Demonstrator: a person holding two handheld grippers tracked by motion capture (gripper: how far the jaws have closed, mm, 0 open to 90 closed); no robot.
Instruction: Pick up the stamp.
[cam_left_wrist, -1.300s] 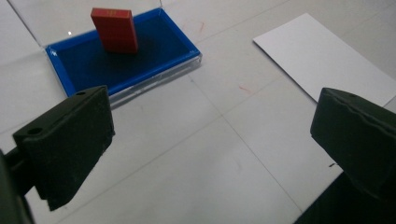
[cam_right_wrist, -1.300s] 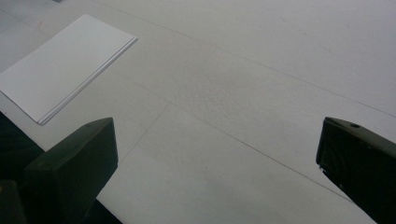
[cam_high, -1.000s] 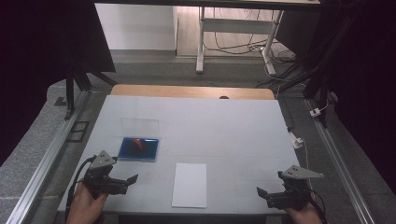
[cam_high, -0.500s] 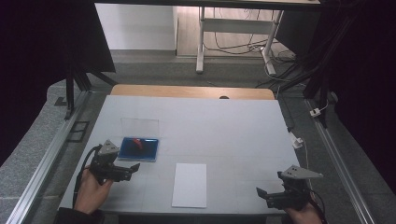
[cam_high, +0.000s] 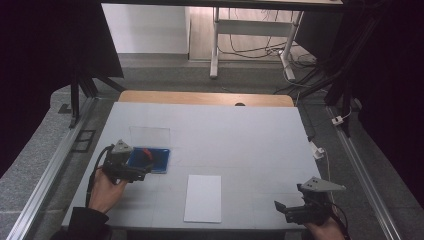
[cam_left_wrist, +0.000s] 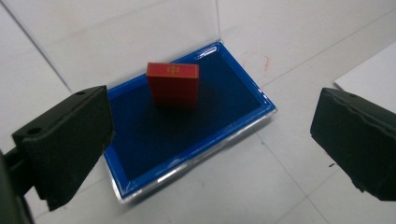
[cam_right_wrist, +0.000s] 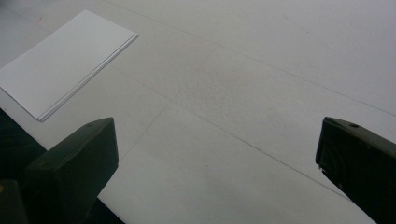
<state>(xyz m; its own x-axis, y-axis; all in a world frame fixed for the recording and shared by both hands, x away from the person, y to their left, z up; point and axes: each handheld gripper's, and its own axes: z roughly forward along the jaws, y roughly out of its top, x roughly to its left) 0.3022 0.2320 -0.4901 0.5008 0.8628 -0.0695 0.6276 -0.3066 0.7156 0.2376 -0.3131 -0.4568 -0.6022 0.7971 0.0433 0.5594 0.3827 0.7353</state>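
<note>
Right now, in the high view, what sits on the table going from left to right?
Left gripper → blue tray holding the red block → white paper stack → right gripper.

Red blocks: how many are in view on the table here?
1. The red block stands upright in the blue-lined tray, ahead of the open left gripper. Nothing suggests another is hidden.

A small gold mark sits on the top face of the red block (cam_left_wrist: 173, 85), too small to read. The white paper sheet (cam_high: 203, 198) carries no legible writing.
</note>
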